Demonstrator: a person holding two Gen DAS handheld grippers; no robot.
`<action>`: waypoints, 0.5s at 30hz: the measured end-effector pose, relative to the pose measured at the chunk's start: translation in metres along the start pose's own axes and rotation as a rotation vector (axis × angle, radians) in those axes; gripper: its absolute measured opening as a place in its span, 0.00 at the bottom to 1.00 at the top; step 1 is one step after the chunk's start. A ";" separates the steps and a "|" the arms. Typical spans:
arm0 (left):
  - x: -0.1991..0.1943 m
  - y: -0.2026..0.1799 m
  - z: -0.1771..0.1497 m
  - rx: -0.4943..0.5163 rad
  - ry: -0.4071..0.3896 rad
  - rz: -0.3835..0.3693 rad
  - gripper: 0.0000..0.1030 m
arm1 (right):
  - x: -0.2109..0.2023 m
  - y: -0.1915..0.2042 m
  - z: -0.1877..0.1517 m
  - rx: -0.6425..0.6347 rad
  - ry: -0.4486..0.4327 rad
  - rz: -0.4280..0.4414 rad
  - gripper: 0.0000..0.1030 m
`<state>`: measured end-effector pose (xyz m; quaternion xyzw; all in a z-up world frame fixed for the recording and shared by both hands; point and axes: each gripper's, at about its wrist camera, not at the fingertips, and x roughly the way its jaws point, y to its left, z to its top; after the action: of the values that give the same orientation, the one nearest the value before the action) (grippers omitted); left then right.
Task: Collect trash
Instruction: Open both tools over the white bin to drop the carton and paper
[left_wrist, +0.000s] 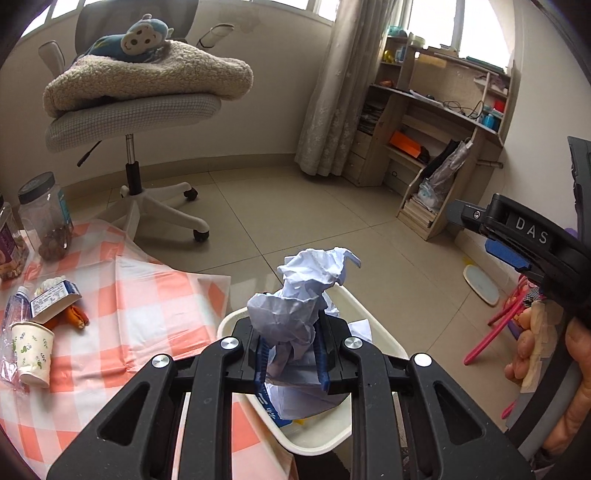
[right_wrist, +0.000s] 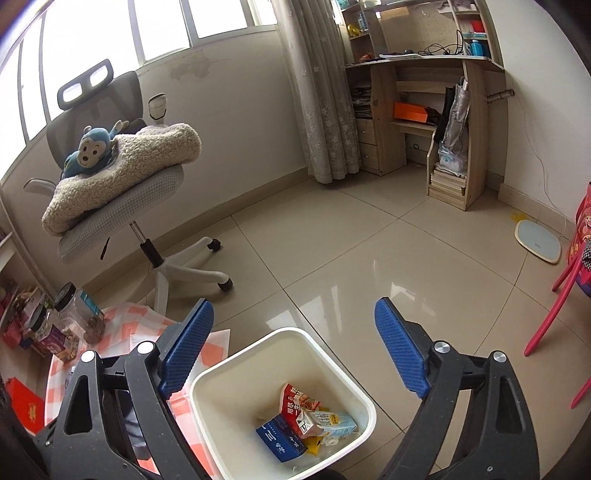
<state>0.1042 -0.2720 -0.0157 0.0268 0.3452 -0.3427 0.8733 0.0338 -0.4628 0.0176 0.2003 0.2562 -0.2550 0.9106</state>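
My left gripper is shut on a crumpled ball of white paper and holds it right above the cream trash bin. My right gripper is open and empty, hovering over the same bin, which holds a blue box, a red snack packet and a small carton. The right gripper also shows at the right edge of the left wrist view. On the checked tablecloth lie a paper cup, a small blue-and-white box and an orange wrapper.
Clear jars stand at the table's far left edge. A grey office chair with a blanket and a monkey plush stands beyond the table. A wooden desk shelf is at the back right. A pink chair and a scale are on the right.
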 end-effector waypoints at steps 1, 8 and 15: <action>0.005 -0.004 0.000 0.001 0.014 -0.011 0.20 | -0.001 -0.003 0.001 0.008 -0.004 -0.003 0.83; 0.027 -0.013 0.001 -0.025 0.080 -0.029 0.47 | -0.005 -0.012 0.006 0.032 -0.037 -0.042 0.90; 0.007 -0.004 0.007 -0.005 0.008 0.062 0.71 | -0.007 0.004 0.000 -0.052 -0.061 -0.113 0.93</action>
<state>0.1098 -0.2810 -0.0141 0.0366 0.3485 -0.3143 0.8823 0.0311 -0.4571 0.0221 0.1538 0.2456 -0.3054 0.9070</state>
